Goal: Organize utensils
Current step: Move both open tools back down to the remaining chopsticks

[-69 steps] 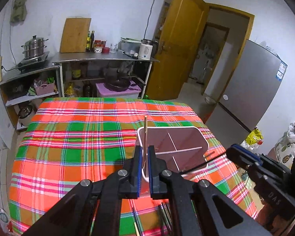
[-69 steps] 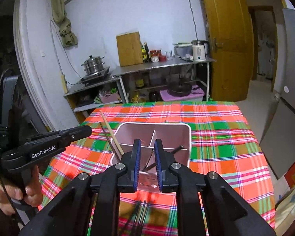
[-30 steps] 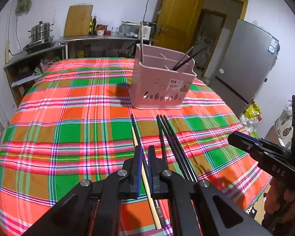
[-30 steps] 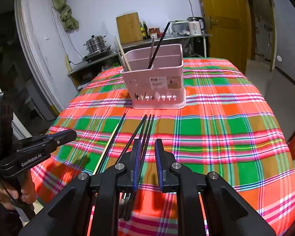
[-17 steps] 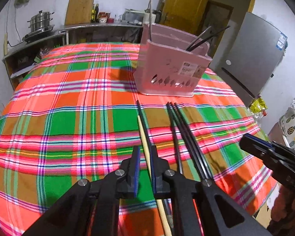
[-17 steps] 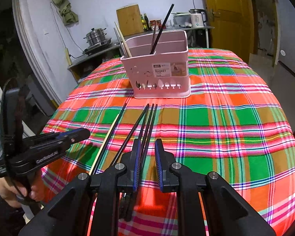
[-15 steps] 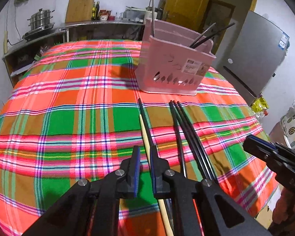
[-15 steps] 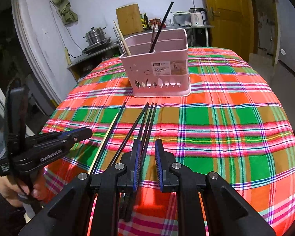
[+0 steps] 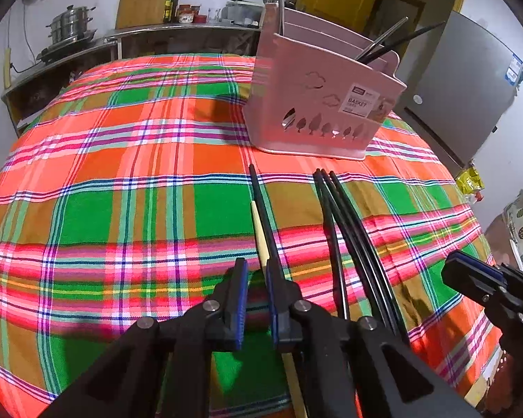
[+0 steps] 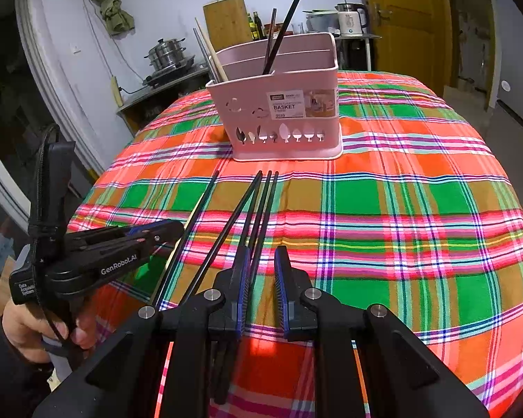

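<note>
Now pick-up step: left gripper [image 9: 256, 280] jaws just been opening, narrow gap over wooden chopstick [image 9: 260, 235], not clamped. Right gripper [image 10: 261, 271] slightly apart, empty, beside black chopsticks [image 10: 251, 212]. Next: lower, straddle, close, carry to pink basket [image 9: 317, 111].

Cloth [image 9: 122, 181]: plaid in red, orange and green; covers the tabletop.
Door [image 10: 397, 17]: yellow wood, behind the tabletop.
Fridge [image 9: 467, 94]: grey, on the right in the left wrist view; blue sticker near its top corner.
Board [image 10: 228, 21]: wooden, upright against the wall on the shelf.
Pot [image 10: 165, 52]: stacked steel steamer on a stove at the left end of the shelf.
Kettle [image 10: 350, 19]: white, at the right end of the shelf.
Bottles [image 10: 254, 26]: dark, just beside the board.
Rag [image 10: 110, 3]: green, hangs on the wall.
</note>
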Tool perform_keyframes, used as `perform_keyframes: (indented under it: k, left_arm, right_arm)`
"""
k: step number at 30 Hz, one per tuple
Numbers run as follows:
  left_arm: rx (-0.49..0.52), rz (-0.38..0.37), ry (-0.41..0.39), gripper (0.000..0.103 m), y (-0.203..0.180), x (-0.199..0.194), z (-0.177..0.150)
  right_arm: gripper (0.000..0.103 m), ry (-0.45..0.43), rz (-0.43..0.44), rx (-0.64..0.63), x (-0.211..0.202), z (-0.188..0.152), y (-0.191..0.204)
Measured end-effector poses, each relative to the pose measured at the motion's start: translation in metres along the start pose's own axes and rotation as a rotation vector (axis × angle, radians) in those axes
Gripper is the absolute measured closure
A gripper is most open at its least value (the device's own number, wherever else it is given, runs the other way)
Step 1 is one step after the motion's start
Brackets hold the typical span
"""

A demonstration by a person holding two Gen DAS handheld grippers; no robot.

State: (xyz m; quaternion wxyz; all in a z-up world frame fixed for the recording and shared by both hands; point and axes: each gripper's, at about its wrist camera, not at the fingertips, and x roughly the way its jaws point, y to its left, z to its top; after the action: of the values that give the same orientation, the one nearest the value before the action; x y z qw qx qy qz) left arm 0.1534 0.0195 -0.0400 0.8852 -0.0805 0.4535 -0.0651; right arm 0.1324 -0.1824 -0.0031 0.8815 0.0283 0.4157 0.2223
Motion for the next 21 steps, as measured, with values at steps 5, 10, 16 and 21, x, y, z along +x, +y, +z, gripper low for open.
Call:
perform_keyframes:
  k: [5, 10, 16, 21]
  left_arm:
    - [0.010, 0.006, 0.004, 0.082, -0.002, 0.002, -0.001]
    - [0.004, 0.014, -0.002, 0.082, 0.000, 0.003, -0.002]
    - [-0.029, 0.052, -0.002, 0.092, 0.010, -0.001, 0.000]
    - [-0.051, 0.057, 0.011, 0.092, 0.018, 0.000, 0.008]
  right_arm:
    - [0.088, 0.003, -0.002, 0.005, 0.001, 0.001, -0.002]
    - [0.088, 0.001, -0.001, 0.007, 0.001, 0.000, -0.003]
    - [0.088, 0.003, -0.005, 0.011, 0.005, 0.005, -0.007]
    - [0.088, 0.016, 0.001, 0.006, 0.022, 0.018, -0.007]
